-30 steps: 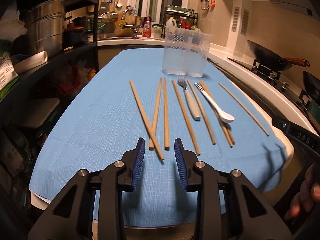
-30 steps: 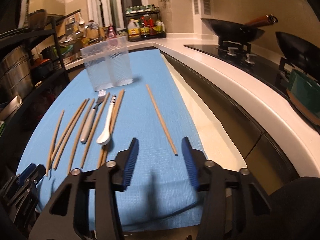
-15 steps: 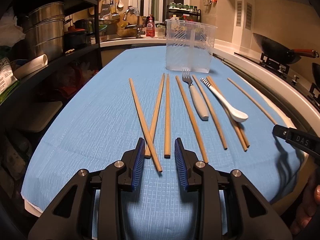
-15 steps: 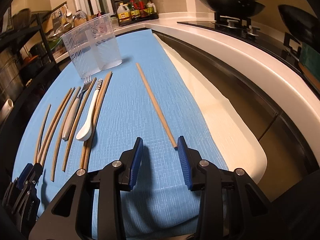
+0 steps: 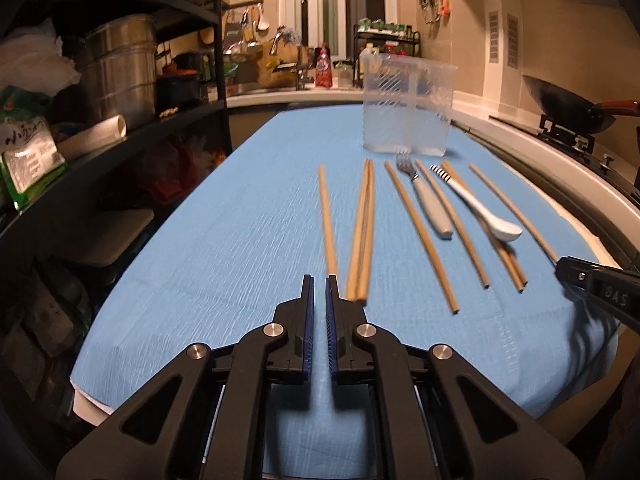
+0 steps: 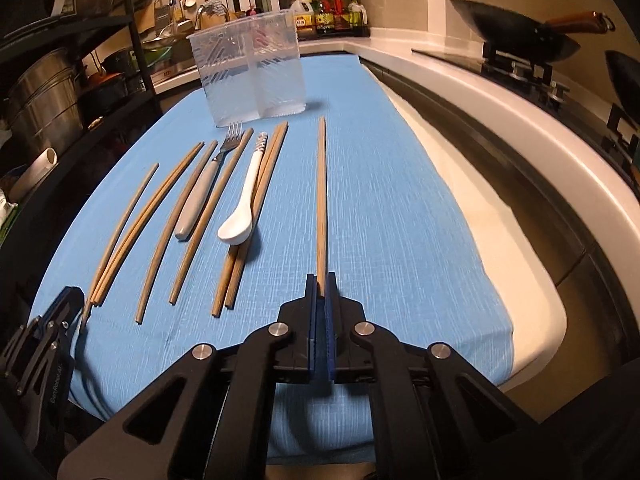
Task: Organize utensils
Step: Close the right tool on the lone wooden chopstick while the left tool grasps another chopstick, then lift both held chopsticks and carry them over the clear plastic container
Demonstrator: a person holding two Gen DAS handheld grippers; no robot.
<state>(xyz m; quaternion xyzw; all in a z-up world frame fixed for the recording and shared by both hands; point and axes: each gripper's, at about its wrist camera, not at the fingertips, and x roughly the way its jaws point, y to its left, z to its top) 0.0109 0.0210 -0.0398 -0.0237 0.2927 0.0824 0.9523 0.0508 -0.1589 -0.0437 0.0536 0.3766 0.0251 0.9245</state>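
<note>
**Spotter:** So, which step are you on?

**Operator:** First pick-up, I think. My right gripper has just been closing, and its jaws are now clamped on the near end of the lone light wooden chopstick, which lies flat on the blue-clothed worktop. My left gripper has just been closing too. Its jaws are together by the outermost left chopstick, but I cannot tell if they caught it.

**Spotter:** And next?

**Operator:** Probably lift, tip it upright and drop it into the clear plastic two-compartment holder at the far end.

**Spotter:** What's the count?

**Operator:** Eight chopsticks, one grey-handled metal fork, one white ceramic spoon and one empty holder.
</note>
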